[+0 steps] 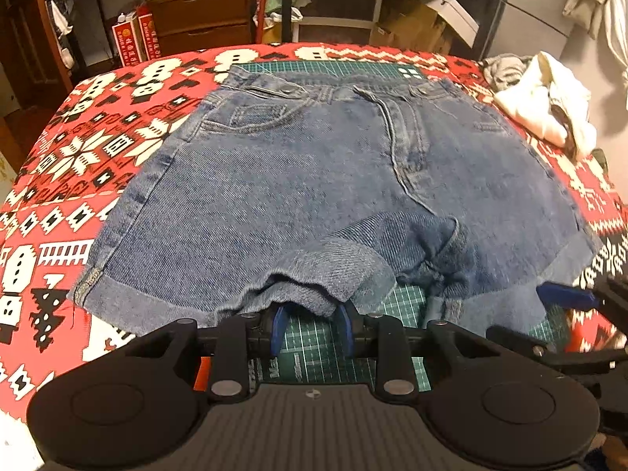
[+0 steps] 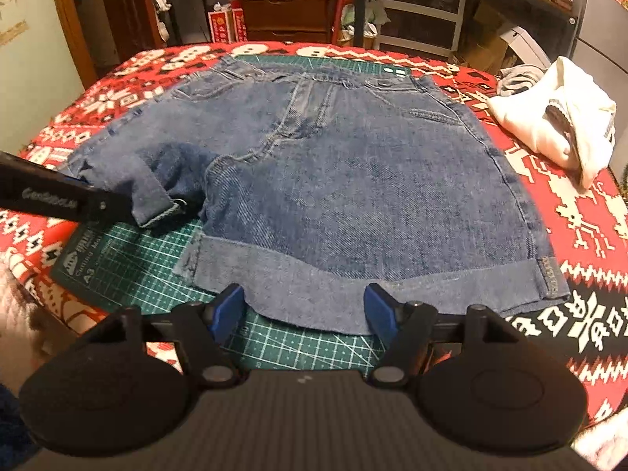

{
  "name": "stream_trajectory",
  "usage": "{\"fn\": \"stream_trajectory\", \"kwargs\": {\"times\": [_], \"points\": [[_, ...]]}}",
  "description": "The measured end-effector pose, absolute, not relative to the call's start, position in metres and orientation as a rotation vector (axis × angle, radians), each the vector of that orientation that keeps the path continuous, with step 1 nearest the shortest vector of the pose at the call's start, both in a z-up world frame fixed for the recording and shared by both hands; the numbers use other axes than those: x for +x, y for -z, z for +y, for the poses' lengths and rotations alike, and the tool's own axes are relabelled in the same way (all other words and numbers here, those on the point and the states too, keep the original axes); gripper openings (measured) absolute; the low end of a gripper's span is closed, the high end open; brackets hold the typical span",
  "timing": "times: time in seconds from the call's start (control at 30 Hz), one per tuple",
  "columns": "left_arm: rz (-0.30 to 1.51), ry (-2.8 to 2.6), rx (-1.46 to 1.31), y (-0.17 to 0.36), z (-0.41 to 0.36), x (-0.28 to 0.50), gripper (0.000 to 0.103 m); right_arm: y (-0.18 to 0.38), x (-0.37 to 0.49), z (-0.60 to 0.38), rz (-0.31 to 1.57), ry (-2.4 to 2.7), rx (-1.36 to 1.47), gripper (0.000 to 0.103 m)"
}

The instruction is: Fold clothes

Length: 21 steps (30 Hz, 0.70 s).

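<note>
Blue denim shorts (image 1: pixel 314 165) lie flat, waistband at the far side, on a green cutting mat (image 1: pixel 322 345). In the left wrist view my left gripper (image 1: pixel 313 316) is open, and its blue fingertips (image 1: pixel 279 316) are tucked under the bunched, raised cuff of the near left leg. My right gripper (image 2: pixel 304 308) stands wide open at the near hem of the other leg. That cuff (image 2: pixel 314 298) lies between its blue fingers (image 2: pixel 229 308). The shorts (image 2: pixel 353 180) fill the middle of the right wrist view. The left gripper's black body (image 2: pixel 59 200) reaches in from the left there.
A red, white and black patterned cloth (image 1: pixel 78 165) covers the table under the mat. A crumpled white garment (image 2: pixel 561 117) and a grey one lie at the far right. Shelves, drawers and boxes stand behind the table.
</note>
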<state>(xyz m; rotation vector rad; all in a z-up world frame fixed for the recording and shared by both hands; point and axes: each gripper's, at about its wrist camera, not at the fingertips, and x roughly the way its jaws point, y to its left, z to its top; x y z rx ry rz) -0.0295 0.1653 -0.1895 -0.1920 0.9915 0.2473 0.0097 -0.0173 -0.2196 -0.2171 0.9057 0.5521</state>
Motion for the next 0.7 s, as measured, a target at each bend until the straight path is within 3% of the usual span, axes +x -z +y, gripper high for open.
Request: {"fn": "stream_trajectory", "kwargs": {"times": [0.33,0.7], "points": [[0.941,-0.283,-0.183,0.175,0.174,-0.017,0.027,0.210,-0.005,-0.015,0.921,-0.669,-0.214,0.072],[0.942,-0.291,-0.176,0.172,0.168,-0.020,0.027,0.219,-0.004,-0.007,0.991,-0.736,-0.186,0.064]]}}
